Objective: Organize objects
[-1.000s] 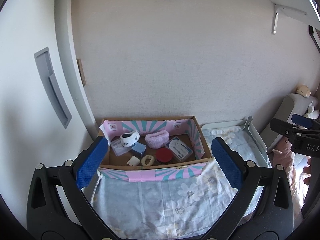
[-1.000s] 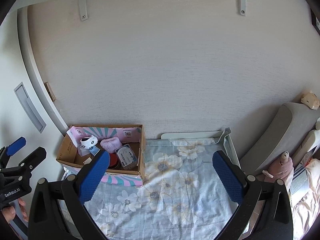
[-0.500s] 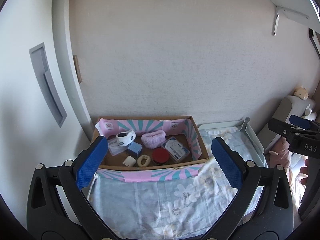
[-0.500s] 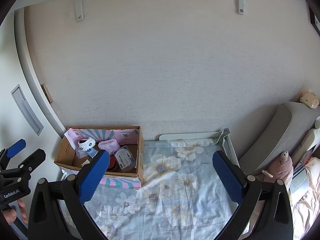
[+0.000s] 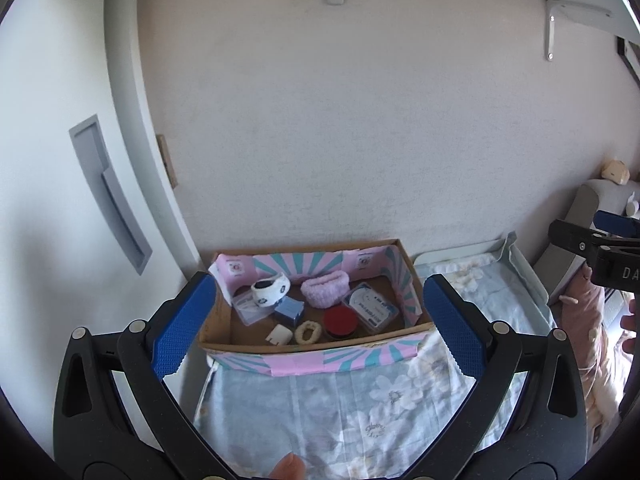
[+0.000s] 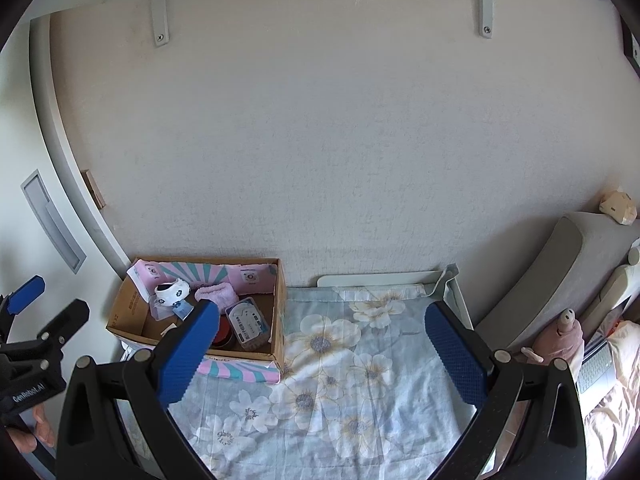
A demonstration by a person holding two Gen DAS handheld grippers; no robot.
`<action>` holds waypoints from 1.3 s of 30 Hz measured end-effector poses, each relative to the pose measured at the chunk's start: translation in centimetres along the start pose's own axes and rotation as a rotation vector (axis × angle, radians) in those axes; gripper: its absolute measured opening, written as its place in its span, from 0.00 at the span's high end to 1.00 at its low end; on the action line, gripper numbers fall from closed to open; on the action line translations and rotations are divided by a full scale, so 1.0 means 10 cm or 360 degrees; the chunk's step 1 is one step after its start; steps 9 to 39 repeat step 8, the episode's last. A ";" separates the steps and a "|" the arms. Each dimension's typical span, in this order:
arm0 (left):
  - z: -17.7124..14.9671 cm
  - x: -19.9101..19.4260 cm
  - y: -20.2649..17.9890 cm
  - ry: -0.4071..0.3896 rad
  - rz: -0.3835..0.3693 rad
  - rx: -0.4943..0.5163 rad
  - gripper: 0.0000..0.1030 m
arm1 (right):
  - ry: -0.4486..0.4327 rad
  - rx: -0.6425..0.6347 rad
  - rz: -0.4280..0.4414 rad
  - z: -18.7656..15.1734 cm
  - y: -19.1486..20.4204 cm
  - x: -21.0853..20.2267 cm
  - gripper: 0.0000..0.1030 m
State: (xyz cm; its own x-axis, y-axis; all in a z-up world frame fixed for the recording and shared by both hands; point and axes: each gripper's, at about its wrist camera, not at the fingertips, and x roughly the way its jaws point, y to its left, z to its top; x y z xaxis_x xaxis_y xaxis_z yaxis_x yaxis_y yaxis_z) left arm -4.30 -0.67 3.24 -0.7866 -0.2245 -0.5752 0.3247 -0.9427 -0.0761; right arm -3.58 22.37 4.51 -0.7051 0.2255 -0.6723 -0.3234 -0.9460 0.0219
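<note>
A cardboard box point(image 5: 316, 351) lined with pink and teal paper stands at the far left of a table with a floral cloth point(image 5: 360, 408). It holds a pink fuzzy band point(image 5: 324, 292), a white patterned roll point(image 5: 270, 289), a small blue box point(image 5: 289, 310), a red round tin point(image 5: 340, 320), a clear plastic case point(image 5: 370, 312), a cream ring point(image 5: 307, 332) and a small white piece point(image 5: 280, 335). My left gripper point(image 5: 316, 320) is open and empty, held in front of the box. My right gripper point(image 6: 320, 344) is open and empty above the cloth, right of the box point(image 6: 240, 356).
The white wall runs close behind the table. A door with a recessed handle point(image 5: 108, 196) is at the left. A grey sofa point(image 6: 560, 272) with a pink plush toy point(image 6: 560, 332) stands at the right. Shelf brackets point(image 6: 160, 12) are overhead.
Both grippers have shifted slightly, so the box and table sit a little differently in view. Both stay open and empty; nothing in the box has moved.
</note>
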 end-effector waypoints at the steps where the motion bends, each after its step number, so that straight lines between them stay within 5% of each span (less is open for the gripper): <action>1: 0.01 0.00 0.00 0.0001 -0.0023 -0.0015 0.00 | -0.0003 0.0000 -0.0002 0.00 0.00 0.00 0.00; 39: 0.01 0.04 0.04 0.0024 -0.0063 -0.0102 0.00 | -0.0008 -0.0002 -0.0005 0.03 -0.03 0.00 0.00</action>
